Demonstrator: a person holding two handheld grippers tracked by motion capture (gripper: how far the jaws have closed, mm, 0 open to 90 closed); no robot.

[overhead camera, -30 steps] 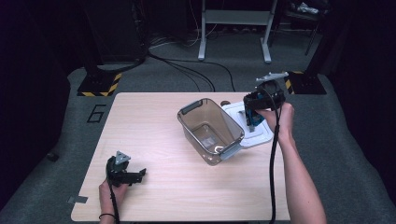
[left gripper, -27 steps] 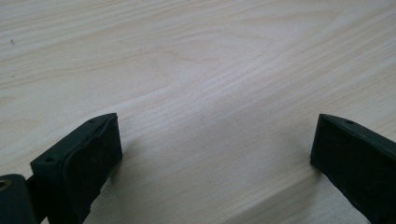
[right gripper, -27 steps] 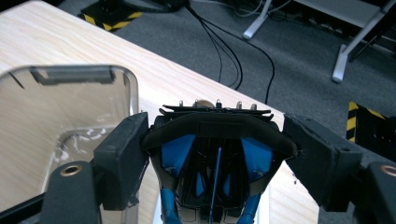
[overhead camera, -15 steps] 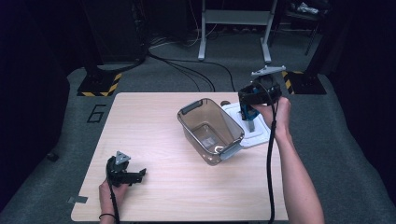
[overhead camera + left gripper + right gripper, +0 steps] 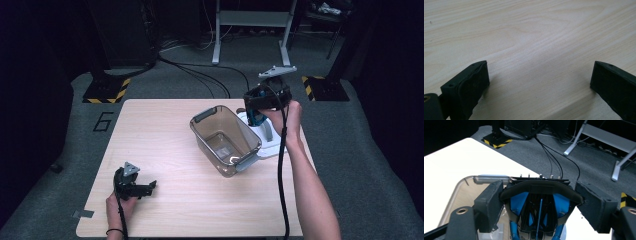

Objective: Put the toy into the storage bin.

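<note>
The right tongs (image 5: 537, 195) squeeze a black and blue toy (image 5: 539, 205) from both sides, up in the air just past the clear tub (image 5: 225, 137), while the left tongs (image 5: 537, 82) sit wide open on the desk (image 5: 165, 125), grabbing nothing.

the black and blue object (image 5: 539, 206) is a curved black shell with bright blue panels and thin black ribs inside, its arched black rim uppermost. it hangs lifted off the table (image 5: 165, 135), held by its two sides above the white lid (image 5: 267, 142) near the table's far right edge. the clear plastic bin (image 5: 225, 140) stands upright and open just beside it toward the table's middle, grey handles on its short ends, turned askew to the table's edges.
</note>
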